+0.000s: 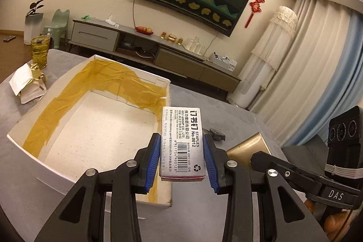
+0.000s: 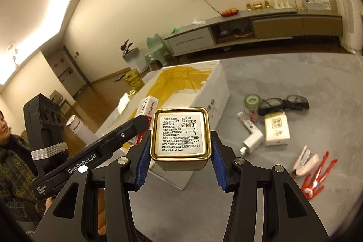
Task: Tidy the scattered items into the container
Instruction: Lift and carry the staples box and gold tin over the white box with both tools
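The left gripper pinches a staple box across its two long side faces. The blue pads press flat against the card, spread only to the width of the box. The box stands lengthwise along the fingers, its far end projecting toward 12 o'clock, over the near right corner of the white container. The container is open-topped, lined with yellow tape along its inner walls, and shows nothing inside in the left wrist view.

Handling, staple box: judged small, dense and stiff. The card faces are smooth, so grip on the long sides, near mid-length, is the correct hold. A grip at one end would let it pivot.

The right gripper clamps a gold tin on two opposite side walls, fingers set to the tin's width. The labelled base faces the camera. The tin hangs near the container's corner, at roughly 6 o'clock from the container in the right wrist view.

Handling, tin: judged rigid and light, with slick lacquered metal walls. Hold it square on flat walls, not on rounded corners, or it may slip.

Remaining items lie on the grey table at 3 o'clock from the tin: tape roll, glasses, white charger, stapler, red pliers.
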`<state>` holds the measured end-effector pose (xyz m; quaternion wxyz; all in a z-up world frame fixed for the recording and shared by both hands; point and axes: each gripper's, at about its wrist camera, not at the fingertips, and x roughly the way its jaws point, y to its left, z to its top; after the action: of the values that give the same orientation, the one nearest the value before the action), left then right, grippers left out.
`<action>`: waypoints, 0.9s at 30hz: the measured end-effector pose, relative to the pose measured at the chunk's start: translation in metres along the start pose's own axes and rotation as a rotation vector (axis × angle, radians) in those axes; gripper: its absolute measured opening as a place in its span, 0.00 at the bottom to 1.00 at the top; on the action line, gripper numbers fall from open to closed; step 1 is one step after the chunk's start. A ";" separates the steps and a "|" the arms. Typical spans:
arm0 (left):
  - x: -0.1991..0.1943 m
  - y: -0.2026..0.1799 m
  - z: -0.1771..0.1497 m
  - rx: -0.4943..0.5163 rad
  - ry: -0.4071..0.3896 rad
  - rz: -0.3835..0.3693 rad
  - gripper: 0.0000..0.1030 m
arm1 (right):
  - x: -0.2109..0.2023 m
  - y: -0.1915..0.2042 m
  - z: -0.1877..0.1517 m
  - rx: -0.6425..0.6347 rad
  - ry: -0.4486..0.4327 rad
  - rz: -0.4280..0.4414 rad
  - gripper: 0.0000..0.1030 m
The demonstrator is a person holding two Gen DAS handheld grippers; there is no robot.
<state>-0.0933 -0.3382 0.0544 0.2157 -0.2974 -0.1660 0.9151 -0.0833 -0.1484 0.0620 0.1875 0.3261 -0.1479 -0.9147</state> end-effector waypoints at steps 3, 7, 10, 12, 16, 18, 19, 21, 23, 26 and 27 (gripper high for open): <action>-0.003 0.012 0.005 -0.024 -0.001 0.021 0.38 | 0.008 0.016 0.007 -0.033 0.001 0.002 0.49; -0.006 0.024 0.011 -0.047 -0.006 0.046 0.38 | 0.018 0.032 0.011 -0.074 0.007 -0.007 0.50; -0.010 0.031 0.014 -0.060 -0.011 0.052 0.38 | 0.024 0.040 0.015 -0.095 0.012 -0.013 0.50; -0.011 0.035 0.016 -0.069 -0.011 0.054 0.38 | 0.028 0.044 0.018 -0.107 0.015 -0.018 0.50; -0.013 0.041 0.021 -0.077 -0.011 0.057 0.38 | 0.036 0.052 0.025 -0.134 0.019 -0.028 0.50; -0.015 0.043 0.024 -0.077 -0.016 0.056 0.38 | 0.037 0.055 0.028 -0.148 0.019 -0.031 0.50; -0.017 0.044 0.026 -0.078 -0.022 0.057 0.38 | 0.039 0.058 0.031 -0.159 0.019 -0.034 0.50; -0.020 0.047 0.032 -0.077 -0.032 0.060 0.38 | 0.041 0.062 0.034 -0.172 0.017 -0.039 0.50; -0.022 0.050 0.038 -0.076 -0.043 0.065 0.38 | 0.044 0.066 0.038 -0.185 0.018 -0.040 0.50; -0.021 0.054 0.050 -0.063 -0.055 0.076 0.38 | 0.050 0.070 0.042 -0.204 0.017 -0.051 0.50; -0.020 0.056 0.054 -0.060 -0.056 0.079 0.38 | 0.051 0.070 0.044 -0.207 0.018 -0.054 0.50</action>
<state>-0.1283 -0.4052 0.0809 0.1656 -0.2843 -0.1876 0.9255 -0.1315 -0.2263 0.0940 0.1967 0.3171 -0.0421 -0.9268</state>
